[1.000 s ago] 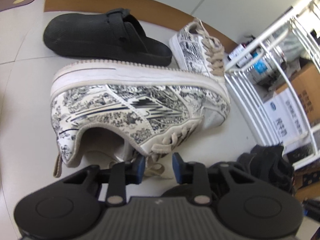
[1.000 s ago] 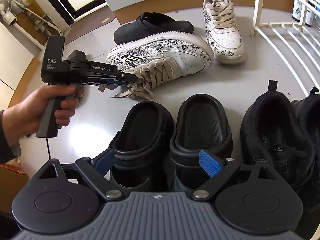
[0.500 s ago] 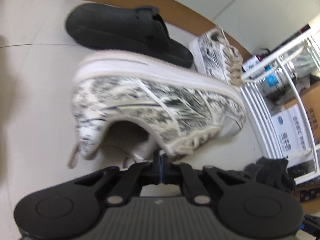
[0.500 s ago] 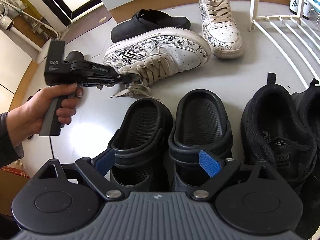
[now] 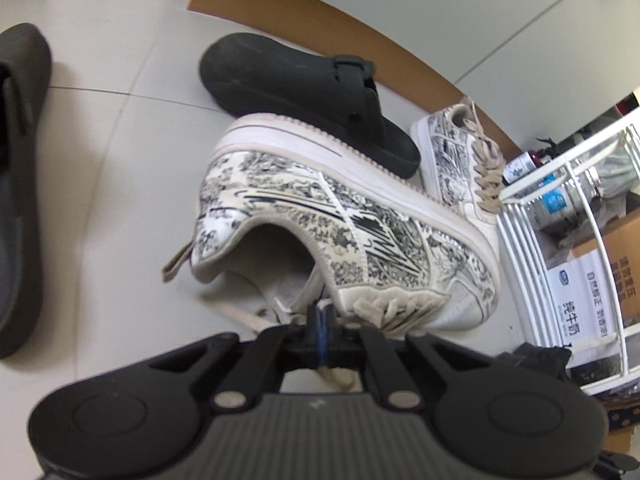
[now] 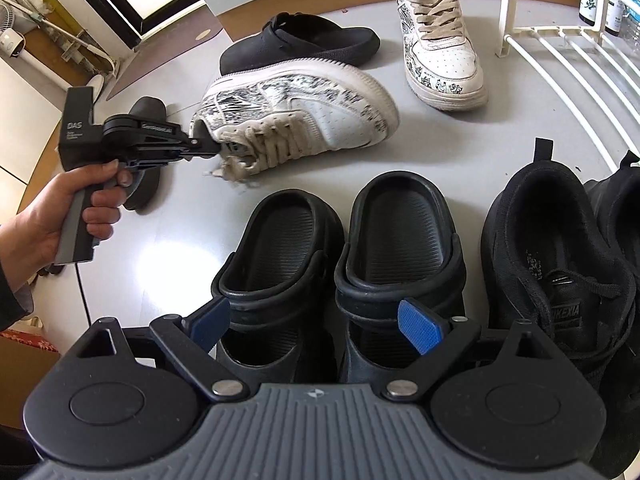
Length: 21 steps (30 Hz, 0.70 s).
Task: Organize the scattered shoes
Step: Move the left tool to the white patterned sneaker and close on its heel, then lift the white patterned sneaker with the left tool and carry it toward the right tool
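Pinching the tongue of the printed sneaker lying on its side at eleven o'clock, the left tool can drag it toward the paired clogs, while the right tool waits wide and empty.

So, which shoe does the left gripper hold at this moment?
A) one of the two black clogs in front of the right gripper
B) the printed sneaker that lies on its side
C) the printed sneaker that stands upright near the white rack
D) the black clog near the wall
B: the left gripper is shut at the collar and laces of the tipped printed sneaker; the others stand untouched.
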{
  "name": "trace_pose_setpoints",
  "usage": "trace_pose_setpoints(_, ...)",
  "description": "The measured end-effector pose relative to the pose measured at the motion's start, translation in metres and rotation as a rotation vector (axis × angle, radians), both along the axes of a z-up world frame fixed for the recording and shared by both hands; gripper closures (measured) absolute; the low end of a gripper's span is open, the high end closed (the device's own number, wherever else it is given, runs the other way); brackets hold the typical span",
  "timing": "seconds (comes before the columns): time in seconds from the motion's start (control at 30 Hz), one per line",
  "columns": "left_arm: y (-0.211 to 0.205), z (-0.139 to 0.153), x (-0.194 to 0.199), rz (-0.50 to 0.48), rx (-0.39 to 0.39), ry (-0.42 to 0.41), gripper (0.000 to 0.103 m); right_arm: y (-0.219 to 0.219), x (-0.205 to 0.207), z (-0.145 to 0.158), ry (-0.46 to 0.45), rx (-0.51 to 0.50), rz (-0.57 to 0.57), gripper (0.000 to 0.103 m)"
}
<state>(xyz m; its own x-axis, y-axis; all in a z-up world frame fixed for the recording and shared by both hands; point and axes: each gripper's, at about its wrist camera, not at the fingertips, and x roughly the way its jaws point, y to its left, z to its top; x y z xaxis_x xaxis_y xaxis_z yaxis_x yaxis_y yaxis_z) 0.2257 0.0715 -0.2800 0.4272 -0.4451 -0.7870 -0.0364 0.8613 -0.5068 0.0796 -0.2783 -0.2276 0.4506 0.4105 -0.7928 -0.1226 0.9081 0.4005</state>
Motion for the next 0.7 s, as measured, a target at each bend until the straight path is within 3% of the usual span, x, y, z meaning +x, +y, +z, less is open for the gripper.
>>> trace_pose_setpoints(0.37,0.044,0.011,-0.012,0.122,0.006,-0.007,0.103,0.004,0.001,0.0,-0.005,-0.007,0.009,0.009)
trace_pose_setpoints(0.53,0.049,0.013,-0.017,0.117,-0.023,0.016,0.103,0.005,0.001,0.0,-0.006,-0.01,0.012,0.008)
trace_pose_setpoints(0.7,0.035,0.015,-0.022,0.08,-0.038,0.021,0.087,0.008,0.0,0.001,-0.008,-0.015,0.015,0.008)
